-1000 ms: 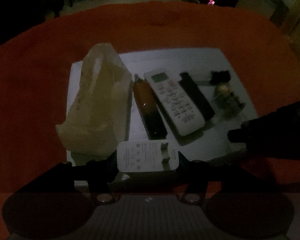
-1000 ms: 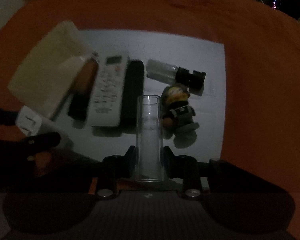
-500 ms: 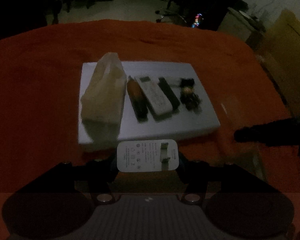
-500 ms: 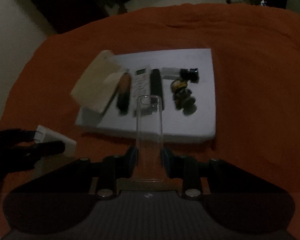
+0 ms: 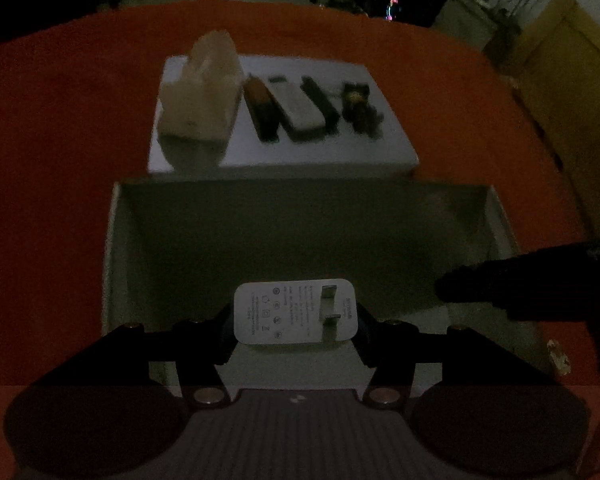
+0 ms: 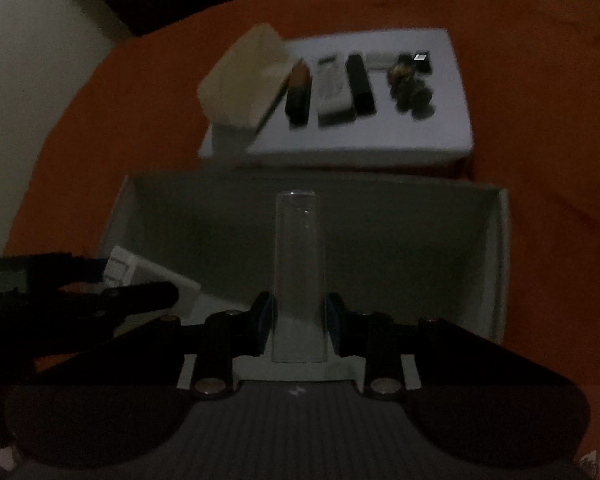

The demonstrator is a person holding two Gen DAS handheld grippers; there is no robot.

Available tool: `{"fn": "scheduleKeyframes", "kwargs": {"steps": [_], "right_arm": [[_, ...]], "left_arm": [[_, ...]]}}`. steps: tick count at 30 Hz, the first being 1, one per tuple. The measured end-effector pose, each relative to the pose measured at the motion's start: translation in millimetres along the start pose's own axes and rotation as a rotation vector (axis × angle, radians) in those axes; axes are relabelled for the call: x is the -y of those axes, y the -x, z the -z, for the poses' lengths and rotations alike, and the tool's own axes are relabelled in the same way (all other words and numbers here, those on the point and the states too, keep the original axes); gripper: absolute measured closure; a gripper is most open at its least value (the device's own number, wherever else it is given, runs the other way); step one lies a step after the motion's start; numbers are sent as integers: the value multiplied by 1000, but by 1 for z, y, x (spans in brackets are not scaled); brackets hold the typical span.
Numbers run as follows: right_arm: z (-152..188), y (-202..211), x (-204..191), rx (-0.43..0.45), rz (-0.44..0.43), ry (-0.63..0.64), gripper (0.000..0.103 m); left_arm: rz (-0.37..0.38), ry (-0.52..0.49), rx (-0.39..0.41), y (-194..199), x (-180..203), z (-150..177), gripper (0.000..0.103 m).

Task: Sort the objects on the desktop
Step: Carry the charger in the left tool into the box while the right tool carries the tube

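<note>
My left gripper is shut on a white plug adapter, its prongs facing the camera, above an open pale box. My right gripper is shut on a clear tube over the same box. Beyond the box lies a white board carrying a cream paper bag, a brown bottle, a white remote, a black bar and a small figurine. The right gripper's dark finger shows at the left view's right edge; the left gripper with the adapter shows at lower left in the right view.
An orange cloth covers the table. The white board sits just behind the box. A pale wall is at left in the right view, a yellowish cabinet at right in the left view. The room is dim.
Both grippers have pulled back and up from the white board, still holding the adapter and the tube. The open box has come into view beneath them.
</note>
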State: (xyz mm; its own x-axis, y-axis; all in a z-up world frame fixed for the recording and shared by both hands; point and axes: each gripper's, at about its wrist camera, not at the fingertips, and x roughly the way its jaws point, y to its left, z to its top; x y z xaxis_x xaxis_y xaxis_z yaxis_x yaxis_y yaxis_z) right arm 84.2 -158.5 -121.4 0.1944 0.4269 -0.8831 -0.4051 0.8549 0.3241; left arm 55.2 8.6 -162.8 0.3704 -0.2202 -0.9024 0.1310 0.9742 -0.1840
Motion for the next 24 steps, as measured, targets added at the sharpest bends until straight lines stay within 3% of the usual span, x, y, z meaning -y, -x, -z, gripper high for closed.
{"fn": "scheduleKeyframes", "kwargs": {"steps": [17,24], "right_arm": [[58,-63,-1,-193,62,33,71],[61,-73,-2,-200,82,53,71]], "left_arm": [[-34,-31,-162,-42,1,45,52],[-53,-23,-194,-54,-1,51,52]]}}
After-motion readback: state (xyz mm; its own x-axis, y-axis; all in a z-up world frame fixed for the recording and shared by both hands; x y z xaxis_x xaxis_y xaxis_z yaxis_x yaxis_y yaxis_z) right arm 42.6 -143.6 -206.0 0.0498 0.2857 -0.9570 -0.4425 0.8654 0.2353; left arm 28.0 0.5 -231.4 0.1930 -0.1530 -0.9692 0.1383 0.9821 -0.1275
